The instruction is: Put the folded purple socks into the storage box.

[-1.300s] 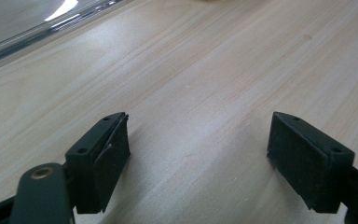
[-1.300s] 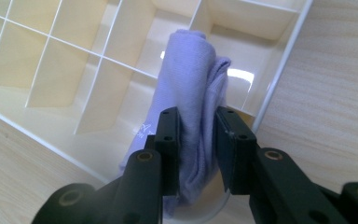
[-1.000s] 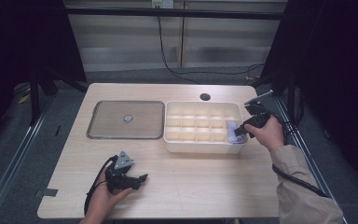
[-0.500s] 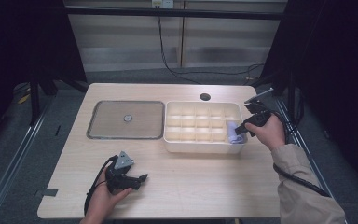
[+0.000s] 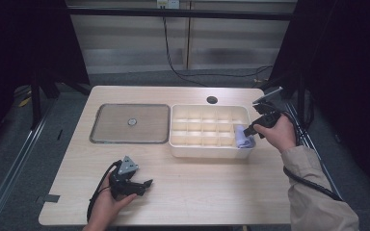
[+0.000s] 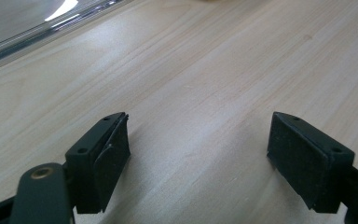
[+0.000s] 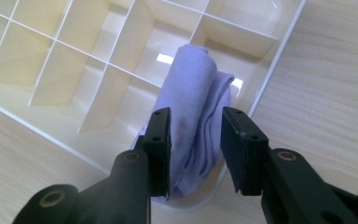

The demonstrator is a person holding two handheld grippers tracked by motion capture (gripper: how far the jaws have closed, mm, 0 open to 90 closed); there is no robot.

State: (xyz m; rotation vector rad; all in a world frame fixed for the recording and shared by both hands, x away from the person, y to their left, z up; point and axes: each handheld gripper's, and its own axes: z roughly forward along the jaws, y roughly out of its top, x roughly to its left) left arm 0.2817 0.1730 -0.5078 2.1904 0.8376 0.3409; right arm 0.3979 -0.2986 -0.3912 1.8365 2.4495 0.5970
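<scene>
A rolled pale purple cloth [image 5: 243, 138] [image 7: 191, 93] sits in the near right corner compartment of a cream divided box [image 5: 207, 153] [image 7: 270, 79], one end hanging over the box's rim. My right gripper [image 5: 248, 132] [image 7: 193, 112] reaches in from the right, its jaws narrow and pressing on both sides of the cloth. At the table's front left my left gripper [image 5: 144, 185] [image 6: 200, 126] rests low over the bare wood. Its jaws stand wide apart with nothing between them.
A flat metal tray [image 5: 106, 139] [image 6: 28, 32] lies left of the box with a small round object [image 5: 132, 122] at its middle. A round cable hole [image 5: 212, 100] is behind the box. Cables trail from both grippers.
</scene>
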